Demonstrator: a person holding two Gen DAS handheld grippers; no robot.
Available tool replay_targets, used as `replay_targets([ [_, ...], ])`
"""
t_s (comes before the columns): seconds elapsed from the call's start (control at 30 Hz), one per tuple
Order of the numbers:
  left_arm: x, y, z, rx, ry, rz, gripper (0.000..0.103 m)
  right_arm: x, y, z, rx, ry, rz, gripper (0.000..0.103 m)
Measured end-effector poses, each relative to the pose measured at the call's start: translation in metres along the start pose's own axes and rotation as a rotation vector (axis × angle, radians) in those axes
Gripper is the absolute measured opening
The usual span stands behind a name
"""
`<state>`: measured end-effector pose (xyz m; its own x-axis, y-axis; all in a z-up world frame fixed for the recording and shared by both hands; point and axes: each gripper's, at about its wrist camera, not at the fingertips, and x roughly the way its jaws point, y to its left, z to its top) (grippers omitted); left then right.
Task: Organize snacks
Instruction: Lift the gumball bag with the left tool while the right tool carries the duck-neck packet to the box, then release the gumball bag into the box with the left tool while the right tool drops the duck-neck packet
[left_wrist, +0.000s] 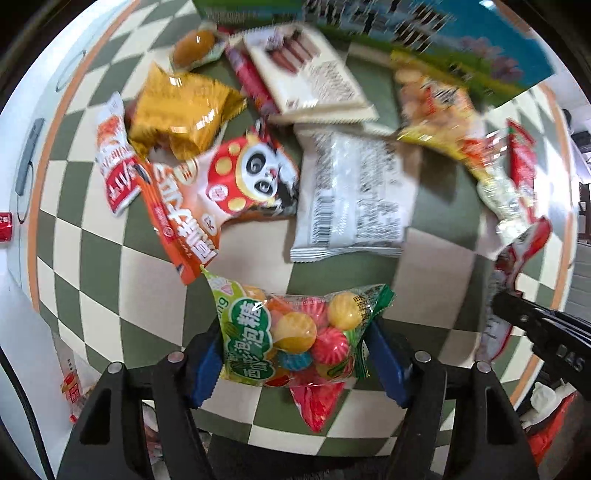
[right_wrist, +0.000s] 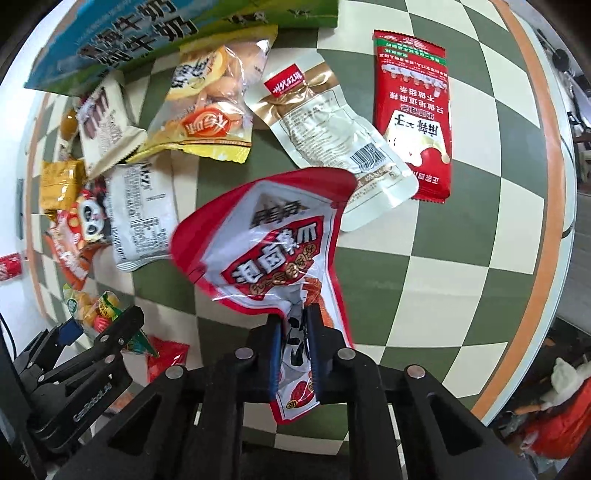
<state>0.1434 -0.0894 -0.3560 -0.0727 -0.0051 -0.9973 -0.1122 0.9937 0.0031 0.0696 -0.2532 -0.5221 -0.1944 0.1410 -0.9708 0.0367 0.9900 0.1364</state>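
My left gripper (left_wrist: 295, 354) points straight down over the checked table (left_wrist: 110, 258) and is shut on a clear green bag of coloured gum balls (left_wrist: 295, 332), its blue pads (left_wrist: 207, 354) pressing both sides. The bag hangs clear of the cloth. My right gripper (right_wrist: 295, 347) is shut on the lower end of a red and white snack pouch (right_wrist: 266, 243), which curls up in front of it above the table. In the left wrist view that pouch (left_wrist: 521, 247) shows blurred at the right edge. The right wrist view shows the gum bag (right_wrist: 92, 306) at lower left.
Loose snacks cover the far side: panda packet (left_wrist: 236, 177), gold packet (left_wrist: 181, 107), white barcode packet (left_wrist: 354, 192), cream box (left_wrist: 310, 74), yellow bread bag (right_wrist: 210, 96), white and gold pouch (right_wrist: 332, 129), long red packet (right_wrist: 413, 110). A blue-green carton (right_wrist: 147, 29) stands behind. A red packet (left_wrist: 317, 402) lies below the gum bag.
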Motion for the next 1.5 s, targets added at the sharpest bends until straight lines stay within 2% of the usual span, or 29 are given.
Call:
replay_targets([
  [0.23,-0.053,-0.01,0.005,0.014,-0.081,-0.031,0.069,-0.04,-0.039,-0.018,0.014,-0.029,0.104,0.013],
  [0.37,-0.087,-0.017,0.013,0.042,-0.138,-0.056,0.069,-0.067,-0.051,-0.034,0.003,-0.075,0.173,0.013],
  [0.53,-0.138,-0.027,0.041,0.088,-0.212,-0.11,0.069,-0.128,-0.063,-0.043,-0.008,-0.154,0.259,0.013],
  [0.6,-0.16,-0.03,0.063,0.12,-0.236,-0.135,0.069,-0.155,-0.072,-0.045,-0.006,-0.192,0.315,0.013],
  [0.67,-0.176,-0.035,0.088,0.141,-0.25,-0.15,0.069,-0.197,-0.077,-0.031,-0.001,-0.231,0.351,0.013],
  [0.8,-0.199,-0.043,0.16,0.182,-0.274,-0.143,0.069,-0.244,-0.094,-0.005,0.028,-0.318,0.389,0.013],
  [0.9,-0.198,-0.047,0.215,0.193,-0.279,-0.137,0.069,-0.255,-0.089,0.024,0.055,-0.376,0.357,0.013],
  [0.97,-0.189,-0.049,0.248,0.194,-0.263,-0.144,0.069,-0.258,-0.095,0.056,0.077,-0.393,0.329,0.013],
  [1.13,-0.154,-0.056,0.313,0.205,-0.217,-0.155,0.069,-0.225,-0.097,0.128,0.115,-0.369,0.263,0.013],
  [1.27,-0.136,-0.063,0.341,0.234,-0.203,-0.125,0.07,-0.204,-0.107,0.163,0.144,-0.341,0.211,0.013],
  [1.33,-0.128,-0.067,0.351,0.234,-0.181,-0.133,0.074,-0.203,-0.091,0.183,0.136,-0.31,0.202,0.013],
  [1.37,-0.123,-0.068,0.358,0.241,-0.166,-0.142,0.075,-0.185,-0.076,0.204,0.141,-0.279,0.206,0.013],
  [1.4,-0.122,-0.07,0.359,0.236,-0.163,-0.133,0.076,-0.18,-0.08,0.209,0.139,-0.259,0.2,0.014],
  [1.47,-0.118,-0.073,0.364,0.247,-0.166,-0.072,0.082,-0.176,-0.075,0.217,0.14,-0.244,0.178,0.016],
  [1.5,-0.118,-0.074,0.364,0.253,-0.173,-0.051,0.089,-0.177,-0.075,0.218,0.141,-0.239,0.17,0.018],
])
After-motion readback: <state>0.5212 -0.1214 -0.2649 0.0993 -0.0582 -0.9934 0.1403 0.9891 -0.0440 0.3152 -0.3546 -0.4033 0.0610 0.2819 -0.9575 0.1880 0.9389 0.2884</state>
